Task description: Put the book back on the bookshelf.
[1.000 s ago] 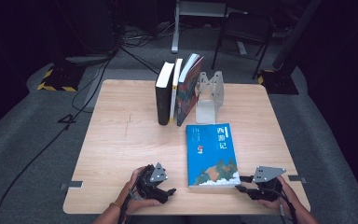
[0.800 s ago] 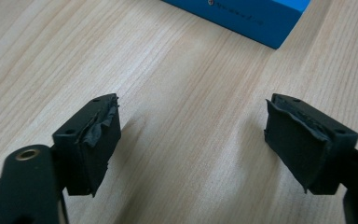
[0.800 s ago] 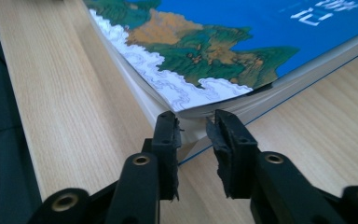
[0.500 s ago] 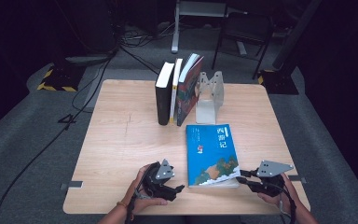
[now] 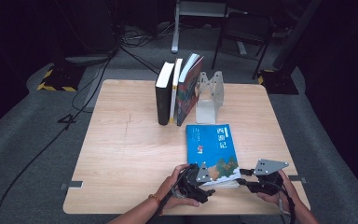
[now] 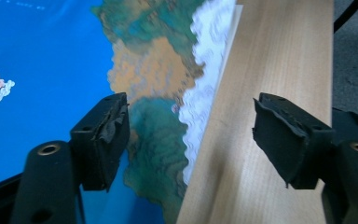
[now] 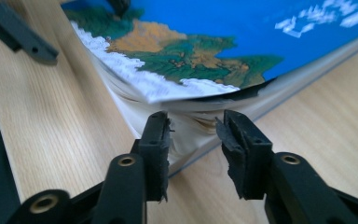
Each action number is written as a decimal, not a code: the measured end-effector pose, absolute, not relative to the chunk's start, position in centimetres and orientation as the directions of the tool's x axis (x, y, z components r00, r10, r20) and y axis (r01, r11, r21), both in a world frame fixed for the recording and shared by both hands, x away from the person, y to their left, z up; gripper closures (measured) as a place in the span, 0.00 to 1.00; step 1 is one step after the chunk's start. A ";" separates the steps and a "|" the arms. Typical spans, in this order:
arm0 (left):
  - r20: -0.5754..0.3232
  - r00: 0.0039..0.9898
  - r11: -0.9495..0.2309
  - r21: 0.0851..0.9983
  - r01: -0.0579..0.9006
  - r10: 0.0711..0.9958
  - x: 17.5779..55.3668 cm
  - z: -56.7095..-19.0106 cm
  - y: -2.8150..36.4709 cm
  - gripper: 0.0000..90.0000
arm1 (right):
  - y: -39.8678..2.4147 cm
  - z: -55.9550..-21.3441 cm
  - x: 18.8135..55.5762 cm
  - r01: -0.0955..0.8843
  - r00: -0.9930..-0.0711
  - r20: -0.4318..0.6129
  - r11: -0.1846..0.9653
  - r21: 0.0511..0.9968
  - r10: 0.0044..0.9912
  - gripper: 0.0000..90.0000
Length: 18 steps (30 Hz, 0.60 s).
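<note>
The blue book (image 5: 212, 151) lies flat on the wooden table (image 5: 126, 154), in its near right part, with the cover up and its near edge close to the near table edge. In the right gripper view the cover at the near corner is bent up a little from the page block. The right gripper (image 5: 248, 179) is at this near right corner; its jaws stand apart on both sides of the lifted pages, and they have just been opening a little, so I cannot tell if the pads press on the paper. The left gripper (image 5: 209, 179) is now at the near left corner of the book, while one second ago it was more to the left, apart from the book, over the bare table. Its jaws have just been closing somewhat but are released: one jaw is over the cover, the other over the wood, and nothing is grasped. The book itself lies as before. At the far side three upright books (image 5: 177, 91) lean together, just left of a grey metal bookend (image 5: 209, 95), in the same place as earlier.
</note>
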<state>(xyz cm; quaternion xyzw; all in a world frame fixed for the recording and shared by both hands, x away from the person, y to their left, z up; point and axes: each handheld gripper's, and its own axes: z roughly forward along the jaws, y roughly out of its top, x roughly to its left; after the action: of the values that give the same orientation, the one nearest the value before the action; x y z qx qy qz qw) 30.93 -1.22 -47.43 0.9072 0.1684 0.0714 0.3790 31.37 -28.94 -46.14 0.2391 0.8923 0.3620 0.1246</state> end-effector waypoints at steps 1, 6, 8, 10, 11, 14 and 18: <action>-0.001 0.932 -0.652 0.714 0.254 0.363 31.1 -47.4 -1.2 0.31 | -29.0 -46.3 31.4 0.339 -0.854 -0.054 0.632 0.697 0.518 0.64; -0.007 0.927 -0.638 0.724 0.263 0.374 31.5 -47.6 -0.7 0.33 | -29.3 -46.6 31.9 0.373 -0.848 -0.024 0.628 0.683 0.529 0.58; -0.005 0.926 -0.634 0.727 0.262 0.377 31.5 -47.6 -0.7 0.33 | -29.3 -46.6 32.0 0.375 -0.852 -0.018 0.633 0.678 0.524 0.58; -0.004 0.927 -0.636 0.726 0.260 0.374 31.5 -47.7 -0.6 0.33 | -29.4 -46.5 31.9 0.374 -0.855 -0.025 0.649 0.662 0.518 0.58; -0.002 0.928 -0.638 0.726 0.257 0.371 31.5 -47.7 -0.6 0.33 | -29.5 -46.6 31.9 0.378 -0.857 -0.023 0.657 0.653 0.515 0.58; -0.003 0.929 -0.638 0.727 0.255 0.369 31.5 -47.7 -0.5 0.33 | -29.9 -47.1 31.9 0.404 -0.842 -0.013 0.645 0.648 0.540 0.56; 0.016 0.933 -0.649 0.723 0.238 0.359 31.5 -47.7 -0.6 0.33 | -30.2 -47.4 32.0 0.405 -0.837 -0.003 0.621 0.671 0.548 0.54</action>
<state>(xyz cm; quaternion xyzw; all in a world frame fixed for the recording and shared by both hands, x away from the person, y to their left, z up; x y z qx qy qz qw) 31.45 -0.59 -47.70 0.9046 0.1649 0.0788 0.3851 32.02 -30.19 -47.36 0.2662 0.8942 0.3445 0.1040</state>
